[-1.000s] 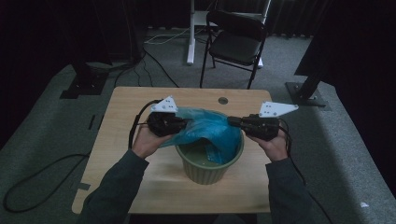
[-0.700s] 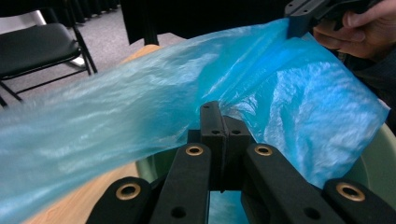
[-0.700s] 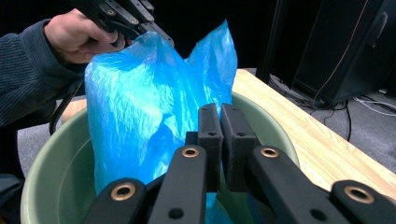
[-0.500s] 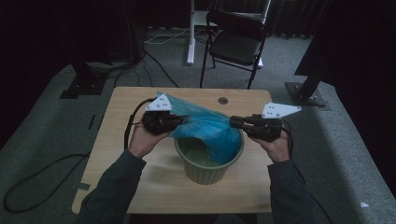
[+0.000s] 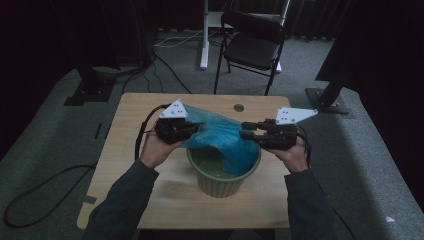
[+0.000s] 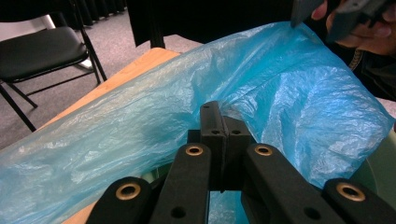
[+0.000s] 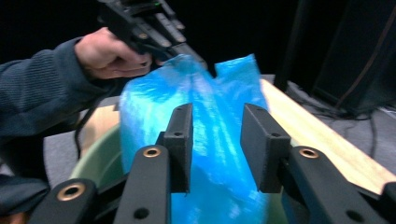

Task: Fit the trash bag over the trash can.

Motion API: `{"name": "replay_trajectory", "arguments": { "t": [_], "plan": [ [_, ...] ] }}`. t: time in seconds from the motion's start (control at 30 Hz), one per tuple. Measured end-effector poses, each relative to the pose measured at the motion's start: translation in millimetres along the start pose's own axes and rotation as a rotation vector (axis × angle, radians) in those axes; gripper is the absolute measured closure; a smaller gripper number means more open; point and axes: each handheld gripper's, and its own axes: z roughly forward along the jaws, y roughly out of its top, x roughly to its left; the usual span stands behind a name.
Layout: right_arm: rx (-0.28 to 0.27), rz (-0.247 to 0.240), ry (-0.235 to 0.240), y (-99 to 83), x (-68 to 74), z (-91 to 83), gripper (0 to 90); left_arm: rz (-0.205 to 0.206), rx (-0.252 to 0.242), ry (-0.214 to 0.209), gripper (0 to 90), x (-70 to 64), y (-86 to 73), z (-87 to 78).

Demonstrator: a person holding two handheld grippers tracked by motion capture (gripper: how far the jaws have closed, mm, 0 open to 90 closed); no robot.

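Observation:
A thin blue plastic bag (image 5: 224,137) hangs over a green round pot (image 5: 220,184) on the wooden table (image 5: 135,150), its lower part draping into the pot's right side. My left gripper (image 5: 194,131) is at the bag's left edge, and in the left gripper view its jaws meet (image 6: 220,125) on a fold of the blue bag (image 6: 140,121). My right gripper (image 5: 245,131) is at the bag's right edge. In the right gripper view its jaws stand apart (image 7: 215,140), with the blue bag (image 7: 154,107) just beyond them and the pot's rim (image 7: 93,158) below.
A black folding chair (image 5: 252,45) and a white stand leg (image 5: 204,35) sit on the grey carpet behind the table. Cables (image 5: 45,185) trail on the floor at the left. A dark stand base (image 5: 327,100) lies past the table's right corner.
The bag's left side has risen off the pot, so more of the pot's inside shows. Both hands have barely shifted.

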Motion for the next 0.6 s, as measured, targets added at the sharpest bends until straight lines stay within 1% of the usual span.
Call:
{"name": "replay_trajectory", "arguments": {
  "t": [0.13,0.27,0.37,0.6],
  "plan": [
    [0.02,-0.019,0.016,2.2,4.6,6.3,60.4,0.002,-0.005,0.004,89.9,-1.1,1.7,0.5],
    [0.027,-0.024,0.035,4.7,6.4,9.1,59.1,0.0,-0.006,0.005,89.9,-1.1,1.7,1.1],
    [0.035,-0.027,0.039,5.6,8.0,11.0,58.6,-0.001,-0.01,0.005,89.9,-1.2,2.0,0.8],
    [0.052,-0.032,0.032,4.6,9.0,15.2,58.5,-0.003,-0.017,0.001,89.9,-2.1,2.8,-0.6]
  ]
}}
